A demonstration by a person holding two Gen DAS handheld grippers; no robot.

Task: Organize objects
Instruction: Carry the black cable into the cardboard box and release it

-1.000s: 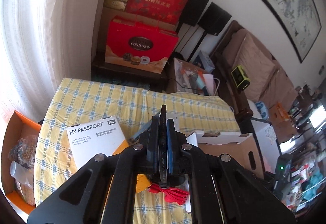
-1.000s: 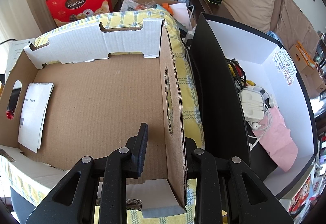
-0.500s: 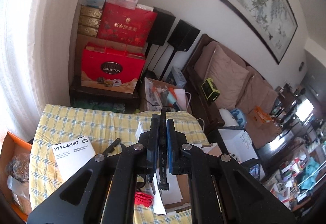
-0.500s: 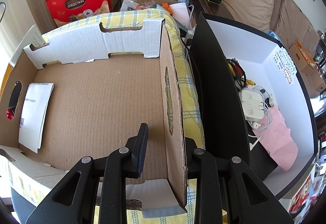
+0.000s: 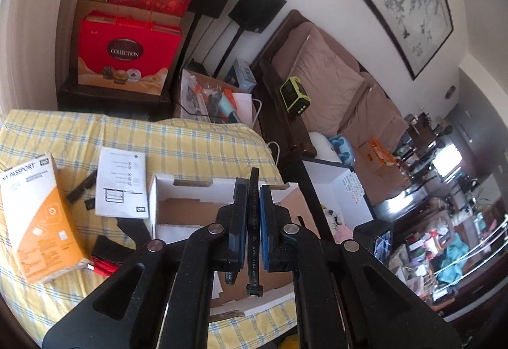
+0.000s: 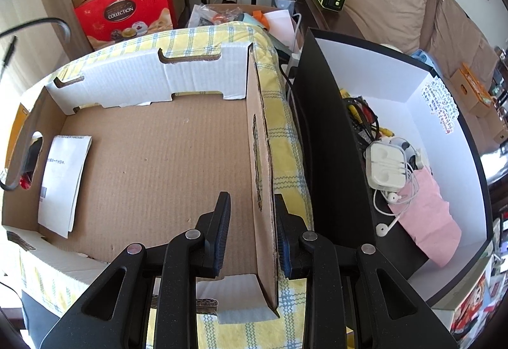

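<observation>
My left gripper (image 5: 253, 209) is shut on a flat black cable (image 5: 253, 241) and holds it in the air above the open cardboard box (image 5: 165, 190). In the right wrist view the cable (image 6: 38, 22) dangles at the far left over the box. My right gripper (image 6: 252, 234) is open, its jaws on either side of the box's right wall (image 6: 262, 165) without pinching it. The box (image 6: 152, 158) holds a white paper sheet (image 6: 62, 177) on its floor.
On the yellow checked tablecloth (image 5: 190, 139) lie a My Passport box (image 5: 35, 215), a white leaflet (image 5: 122, 184), small black parts (image 5: 81, 188) and a red item (image 5: 101, 266). A black-and-white bin (image 6: 444, 127) with earphones and cables stands right of the table.
My left gripper has lifted the cable and swung right, from above the My Passport box to above the cardboard box. The cable now shows in the right wrist view. My right gripper has not moved.
</observation>
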